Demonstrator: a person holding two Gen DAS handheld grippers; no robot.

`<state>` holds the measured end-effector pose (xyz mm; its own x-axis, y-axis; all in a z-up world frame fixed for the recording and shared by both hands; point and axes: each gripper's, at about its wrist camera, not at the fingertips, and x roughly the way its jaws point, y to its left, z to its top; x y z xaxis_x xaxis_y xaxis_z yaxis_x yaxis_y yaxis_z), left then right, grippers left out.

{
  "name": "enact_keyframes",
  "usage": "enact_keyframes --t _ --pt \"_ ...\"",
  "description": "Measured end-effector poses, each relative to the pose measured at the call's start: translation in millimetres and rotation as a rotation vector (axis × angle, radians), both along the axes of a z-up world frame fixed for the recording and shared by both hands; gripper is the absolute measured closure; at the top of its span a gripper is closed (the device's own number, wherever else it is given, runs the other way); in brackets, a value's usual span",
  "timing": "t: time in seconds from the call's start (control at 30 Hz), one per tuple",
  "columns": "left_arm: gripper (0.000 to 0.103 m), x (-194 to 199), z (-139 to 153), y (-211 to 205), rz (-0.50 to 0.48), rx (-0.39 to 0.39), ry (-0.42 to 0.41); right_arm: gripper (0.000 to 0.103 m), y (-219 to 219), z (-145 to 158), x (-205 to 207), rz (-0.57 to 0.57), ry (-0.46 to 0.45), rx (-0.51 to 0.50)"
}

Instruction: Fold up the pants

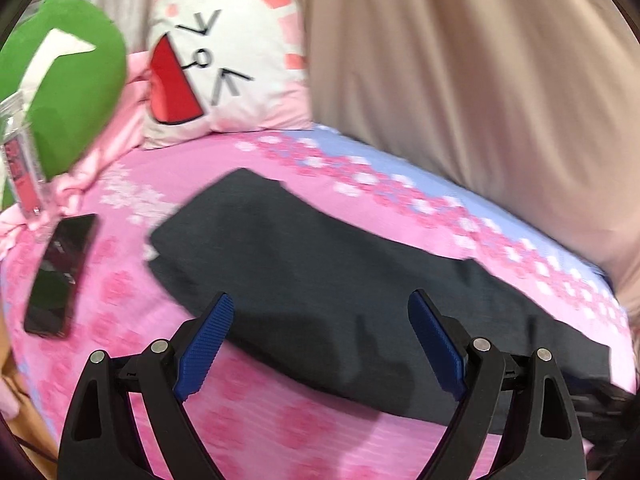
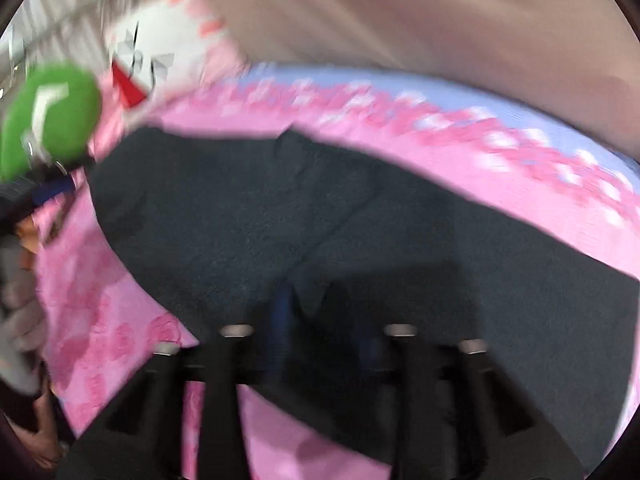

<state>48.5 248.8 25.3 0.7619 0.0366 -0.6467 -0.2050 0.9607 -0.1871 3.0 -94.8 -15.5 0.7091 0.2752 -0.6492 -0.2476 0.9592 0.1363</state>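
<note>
Left wrist view is showing the left gripper [image 1: 322, 316] hovering, jaws wide and empty, over dark pants [image 1: 320, 264] on the pink bed [image 1: 120, 280]; the blurred right gripper [image 2: 324, 308] is gaping, holding nothing.

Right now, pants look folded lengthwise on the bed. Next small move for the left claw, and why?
Probably bring the left claw down onto the near edge of the pants and close. It is open, with nothing between its pads, just above that edge. The pants lie as one long flat strip on the sheet, so a crosswise fold seems next. The right claw is too blurred to judge.
</note>
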Motion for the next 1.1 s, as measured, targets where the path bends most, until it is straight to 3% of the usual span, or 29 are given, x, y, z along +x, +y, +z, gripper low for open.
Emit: enact_keyframes --t 0.03,0.1,0.23,0.3,0.4,0.43,0.5,0.57,0.6,0.63,0.67,0.73,0.9,1.1 --pt "0.016 3 -2 14 0.016 -0.016 0.015 0.029 -23 7 -14 -0.056 -0.028 0.014" --pt "0.016 8 -7 43 0.048 -0.076 0.036 0.029 -69 12 -36 -0.170 -0.038 0.030" --pt "0.016 26 -22 97 0.163 -0.172 0.097 0.028 -155 -9 -61 -0.379 0.053 0.091" --pt "0.016 33 -30 107 0.196 -0.180 0.123 0.028 -177 -25 -65 -0.408 0.101 0.166" --pt "0.016 47 -50 116 0.200 -0.262 0.185 0.028 -189 -46 -60 -0.409 0.148 0.249" --pt "0.015 50 -56 115 0.198 -0.285 0.195 0.020 -186 -46 -59 -0.404 0.133 0.259" --pt "0.014 54 -55 107 0.192 -0.236 0.192 0.017 -182 -46 -52 -0.381 0.125 0.270" --pt "0.015 55 -55 101 0.194 -0.210 0.185 0.042 -177 -49 -46 -0.345 0.129 0.318" --pt "0.016 55 -56 100 0.192 -0.207 0.183 0.046 -170 -49 -36 -0.346 0.125 0.320" --pt "0.027 55 -55 99 0.195 -0.197 0.180 0.080 -168 -49 -32 -0.335 0.129 0.333" --pt "0.035 55 -55 99 0.196 -0.190 0.178 0.082 -169 -48 -31 -0.329 0.125 0.365" --pt "0.084 54 -49 98 0.200 -0.163 0.173 0.084 -171 -40 -38 -0.330 0.088 0.356" --pt "0.089 47 -20 90 0.136 -0.176 0.116 0.088 -197 -14 -69 -0.336 0.007 0.344" --pt "0.089 26 13 29 -0.054 -0.219 0.077 0.090 -253 5 -119 -0.434 -0.039 0.275"
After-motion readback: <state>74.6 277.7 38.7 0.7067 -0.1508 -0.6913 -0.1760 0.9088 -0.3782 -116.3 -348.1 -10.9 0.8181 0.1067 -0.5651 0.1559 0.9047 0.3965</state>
